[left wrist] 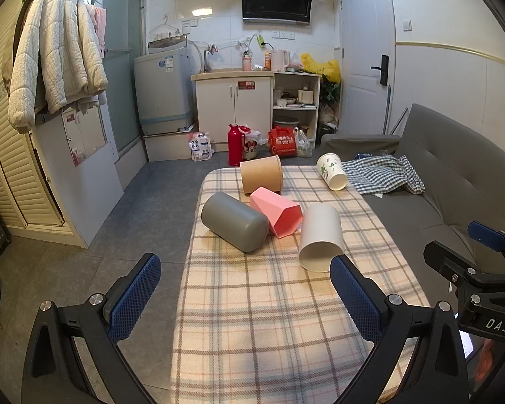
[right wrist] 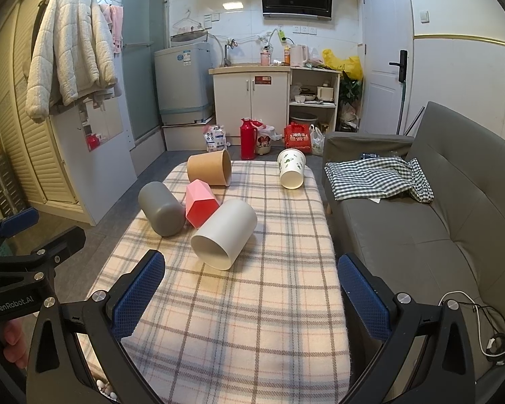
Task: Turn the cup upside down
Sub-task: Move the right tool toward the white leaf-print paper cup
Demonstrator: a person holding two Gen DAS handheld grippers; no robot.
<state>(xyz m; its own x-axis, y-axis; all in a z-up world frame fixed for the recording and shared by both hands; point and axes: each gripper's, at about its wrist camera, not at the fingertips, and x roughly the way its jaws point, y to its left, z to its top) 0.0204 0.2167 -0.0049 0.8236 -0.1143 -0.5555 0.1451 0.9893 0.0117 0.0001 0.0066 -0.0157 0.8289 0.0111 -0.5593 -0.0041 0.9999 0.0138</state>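
Observation:
Several cups lie on their sides on a plaid-covered table (left wrist: 252,320) (right wrist: 252,320). A white cup (left wrist: 321,241) (right wrist: 224,238) lies nearest, its mouth toward me. A grey cup (left wrist: 234,221) (right wrist: 160,208), a pink faceted cup (left wrist: 277,211) (right wrist: 200,203), a brown paper cup (left wrist: 262,173) (right wrist: 208,169) and a white cup with green print (left wrist: 332,171) (right wrist: 291,168) lie farther back. My left gripper (left wrist: 245,281) is open and empty, short of the white cup. My right gripper (right wrist: 252,277) is open and empty, just short of the white cup.
A grey sofa (right wrist: 421,219) with a checked cloth (right wrist: 380,176) runs along the table's right side. Bare floor (left wrist: 134,219) lies left of the table. A red thermos (left wrist: 236,144) and bags stand on the floor beyond the far edge. The other gripper shows in each view (left wrist: 481,269) (right wrist: 23,252).

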